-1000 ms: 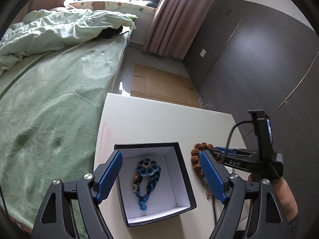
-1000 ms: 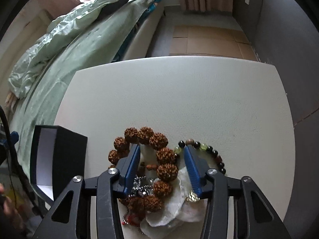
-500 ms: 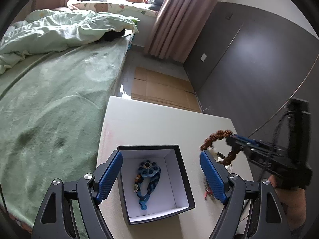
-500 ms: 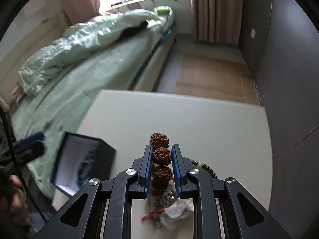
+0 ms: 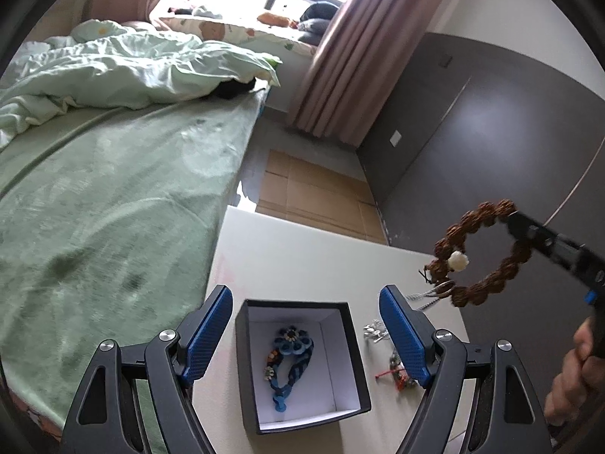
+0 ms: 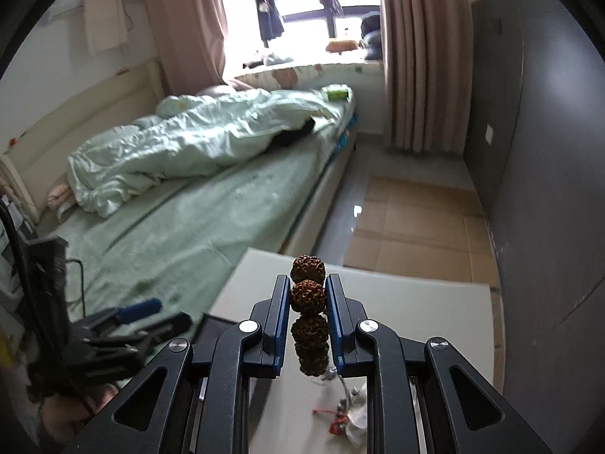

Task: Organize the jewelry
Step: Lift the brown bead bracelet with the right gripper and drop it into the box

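Note:
My right gripper (image 6: 308,295) is shut on a brown knobbly bead bracelet (image 6: 308,293) and holds it in the air; in the left wrist view the bracelet (image 5: 478,251) hangs as a ring from the right gripper (image 5: 516,219), above and right of the box. A black box with white lining (image 5: 355,344) stands on the white table (image 5: 295,257) and holds a blue woven bracelet (image 5: 289,359). My left gripper (image 5: 306,329) is open, its fingers either side of the box, above it.
Loose jewelry lies on the table right of the box: a silver piece (image 5: 374,332) and a red-corded tangle (image 5: 397,370), also in the right wrist view (image 6: 348,412). A green bed (image 5: 106,196) lies left of the table. A dark wall (image 5: 491,143) stands to the right.
My right gripper closed on the brown bead bracelet in the pile and lifted it clear of the table, up and away. My left gripper stayed open over the box.

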Demonstrator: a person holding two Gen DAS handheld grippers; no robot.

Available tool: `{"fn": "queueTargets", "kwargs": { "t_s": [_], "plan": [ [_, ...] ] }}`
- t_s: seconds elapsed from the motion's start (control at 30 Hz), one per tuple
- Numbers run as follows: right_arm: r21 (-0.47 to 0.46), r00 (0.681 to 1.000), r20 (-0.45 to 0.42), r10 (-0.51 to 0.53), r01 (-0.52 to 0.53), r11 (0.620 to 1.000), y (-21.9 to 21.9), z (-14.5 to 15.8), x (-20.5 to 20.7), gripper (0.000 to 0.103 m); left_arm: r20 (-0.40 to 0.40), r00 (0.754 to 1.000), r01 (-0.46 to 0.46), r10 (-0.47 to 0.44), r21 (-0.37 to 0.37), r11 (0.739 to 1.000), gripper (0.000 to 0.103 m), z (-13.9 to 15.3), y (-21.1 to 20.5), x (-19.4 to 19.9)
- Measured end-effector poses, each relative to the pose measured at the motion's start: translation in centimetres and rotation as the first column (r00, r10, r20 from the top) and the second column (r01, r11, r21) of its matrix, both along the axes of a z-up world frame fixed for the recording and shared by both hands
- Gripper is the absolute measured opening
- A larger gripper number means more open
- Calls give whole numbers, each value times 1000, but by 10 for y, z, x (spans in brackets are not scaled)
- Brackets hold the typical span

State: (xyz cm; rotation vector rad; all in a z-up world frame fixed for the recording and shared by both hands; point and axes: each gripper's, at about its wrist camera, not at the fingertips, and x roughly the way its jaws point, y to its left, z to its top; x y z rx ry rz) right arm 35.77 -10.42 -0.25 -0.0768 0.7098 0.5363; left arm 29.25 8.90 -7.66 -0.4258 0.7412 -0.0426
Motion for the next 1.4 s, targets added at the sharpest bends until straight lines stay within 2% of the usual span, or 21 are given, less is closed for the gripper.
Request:
{"fn": "queueTargets", "kwargs": {
  "t_s": [0.43, 0.73, 0.9, 1.0, 1.13, 1.23, 1.27, 1.33, 1.37, 1.4],
  "plan": [
    [49, 996, 65, 66, -69, 996, 21, 33, -12, 20, 84, 985, -148, 150, -35, 988, 82, 15, 28, -15],
    [54, 990, 90, 109, -114, 992, 42, 45, -17, 20, 139, 956, -252, 258, -62, 966, 89, 24, 51, -29],
    [29, 989, 40, 144, -145, 989, 59, 25, -10, 20, 152, 939, -297, 307, -85, 951, 89, 25, 63, -35],
    [13, 984, -12, 176, -176, 984, 74, 5, -5, 20, 143, 938, -306, 317, -91, 948, 89, 24, 66, -36],
    [-1, 971, -106, 216, -217, 976, 94, -27, 1, 20, 134, 938, -309, 320, -95, 946, 89, 22, 70, -36],
    [26, 950, -192, 245, -245, 969, 100, -45, 6, 20, 125, 939, -311, 322, -97, 945, 89, 20, 72, -36],
    [43, 939, -226, 258, -255, 966, 101, -52, 8, 22, 122, 939, -310, 321, -99, 945, 89, 20, 73, -36],
    [60, 930, -267, 252, -245, 968, 97, -62, 12, 39, 118, 941, -308, 318, -99, 946, 89, 19, 73, -35],
    [62, 933, -269, 239, -231, 971, 93, -64, 13, 54, 115, 943, -303, 313, -96, 948, 89, 19, 72, -34],
    [69, 940, -261, 217, -206, 976, 84, -64, 13, 58, 113, 945, -298, 307, -91, 950, 89, 19, 70, -33]
  ]
}}
